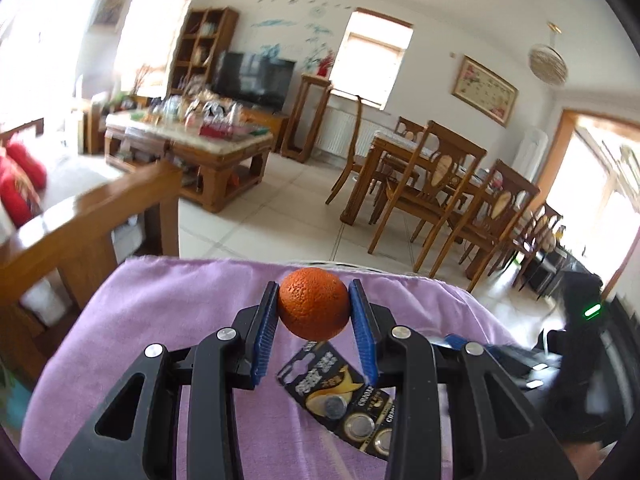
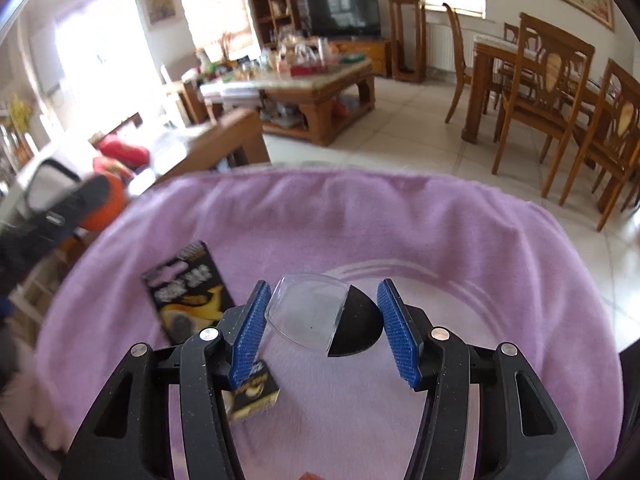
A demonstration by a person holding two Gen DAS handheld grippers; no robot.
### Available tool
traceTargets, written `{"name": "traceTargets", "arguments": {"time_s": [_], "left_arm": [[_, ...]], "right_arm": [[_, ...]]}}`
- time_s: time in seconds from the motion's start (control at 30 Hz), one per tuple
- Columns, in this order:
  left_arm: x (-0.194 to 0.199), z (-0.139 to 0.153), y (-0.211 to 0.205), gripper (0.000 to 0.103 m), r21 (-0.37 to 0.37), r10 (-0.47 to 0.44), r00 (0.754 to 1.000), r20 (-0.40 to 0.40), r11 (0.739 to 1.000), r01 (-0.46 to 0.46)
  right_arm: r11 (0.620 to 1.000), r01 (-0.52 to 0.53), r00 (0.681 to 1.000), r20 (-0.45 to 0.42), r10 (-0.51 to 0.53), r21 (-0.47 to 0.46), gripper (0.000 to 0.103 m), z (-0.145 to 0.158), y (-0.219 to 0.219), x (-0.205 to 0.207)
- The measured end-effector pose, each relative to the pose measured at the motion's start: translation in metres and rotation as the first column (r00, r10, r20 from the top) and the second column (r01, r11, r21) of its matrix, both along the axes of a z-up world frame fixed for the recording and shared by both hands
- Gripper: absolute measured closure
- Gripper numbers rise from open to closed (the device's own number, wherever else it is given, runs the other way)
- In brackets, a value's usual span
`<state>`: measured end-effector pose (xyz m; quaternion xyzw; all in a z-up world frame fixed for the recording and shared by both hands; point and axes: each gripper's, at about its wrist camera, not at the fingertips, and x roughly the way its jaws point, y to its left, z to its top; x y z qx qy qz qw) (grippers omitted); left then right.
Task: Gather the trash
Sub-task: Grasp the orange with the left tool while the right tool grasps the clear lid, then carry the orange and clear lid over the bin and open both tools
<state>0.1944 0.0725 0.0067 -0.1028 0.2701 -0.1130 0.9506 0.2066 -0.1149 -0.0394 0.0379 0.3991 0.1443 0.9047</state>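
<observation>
My left gripper (image 1: 313, 306) is shut on an orange (image 1: 313, 304) and holds it above the purple cloth (image 1: 160, 320). A black button-battery card (image 1: 344, 396) lies on the cloth under it. My right gripper (image 2: 320, 320) is shut on a clear plastic container with a black end (image 2: 324, 316), held over the purple cloth (image 2: 440, 240). The battery card (image 2: 188, 296) lies left of it in the right wrist view. The left gripper with the orange (image 2: 102, 204) shows blurred at the left edge there.
A wooden armrest (image 1: 80, 216) stands left of the cloth. A cluttered coffee table (image 1: 188, 136), a TV (image 1: 256, 76) and dining chairs (image 1: 436, 184) stand beyond on a tiled floor. A black device with a green light (image 1: 588, 312) is at the right.
</observation>
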Motion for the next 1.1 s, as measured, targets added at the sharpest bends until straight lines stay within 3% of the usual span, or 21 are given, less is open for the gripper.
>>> {"name": "traceTargets", "arguments": {"time_s": [0.23,0.4,0.53,0.7,1.1], "left_arm": [[-0.018,0.004,-0.055,0.068,0.079,-0.145,0.989,0.036,0.987,0.142],[-0.041,0.005,-0.102,0.068,0.097,-0.272,0.961,0.041,0.959,0.267],[-0.071,0.014,-0.148,0.068,0.152,-0.376,0.923,0.080,0.920,0.361],[-0.098,0.017,-0.194,0.068,0.160,-0.465,0.881,0.090,0.880,0.448],[-0.139,0.009,-0.317,0.068,0.214,-0.627,0.777,0.056,0.768,0.604]], "right_arm": [[0.996,0.043,0.992,0.114,-0.052,0.081,0.047,0.043,-0.067,-0.068],[0.988,0.107,0.983,0.140,-0.123,0.114,0.047,0.052,-0.118,-0.107],[0.974,0.180,0.968,0.152,-0.201,0.138,0.047,0.054,-0.171,-0.137],[0.950,0.275,0.942,0.157,-0.297,0.150,0.047,0.050,-0.243,-0.178],[0.866,0.452,0.867,0.122,-0.483,0.214,0.047,0.019,-0.378,-0.248]]}}
